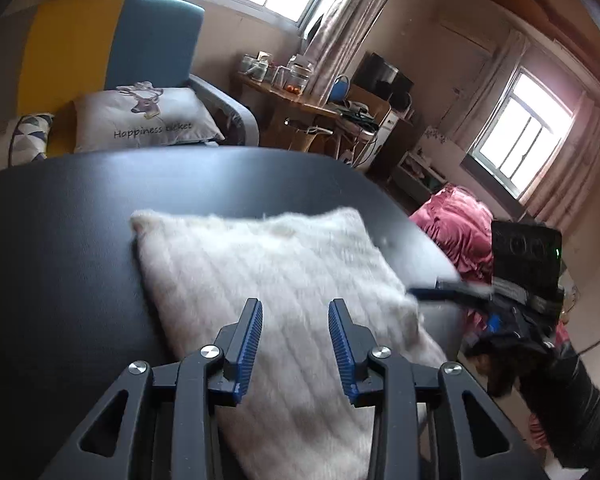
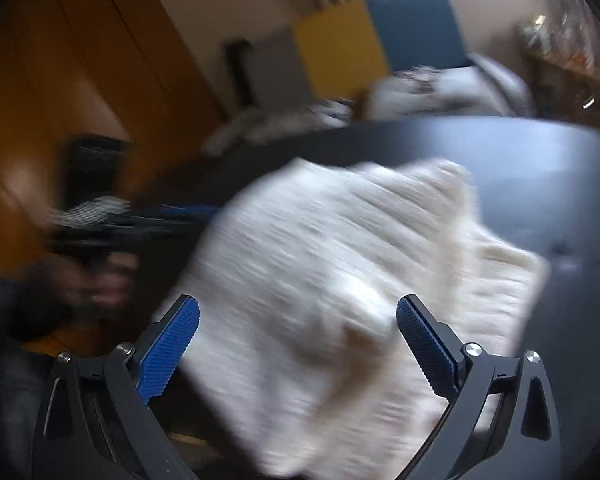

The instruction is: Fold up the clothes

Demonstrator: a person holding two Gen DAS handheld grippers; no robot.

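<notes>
A: Where is the garment?

B: The folded cream-white fuzzy knit garment lies flat on the dark, matte black table, with its nearer part reaching toward both cameras. In the right wrist view the same garment is smeared by blur, so I can't tell how neat its edges are.

A: And the left gripper?

B: The left gripper hangs over the near part of the cloth, its blue ribbed pads parted by a moderate gap with nothing pinched between them. From the right wrist view that left gripper shows side-on at the garment's left edge, too blurred to read.

A: The right gripper?

B: The right gripper stands spread wide above the cloth, holding nothing. In the left wrist view it reaches in from the right, just beside the garment's right edge.

A: Anything behind?

B: A grey printed cushion rests on a blue and yellow sofa beyond the table, and crumpled pink-red bedding lies off to the right.
</notes>
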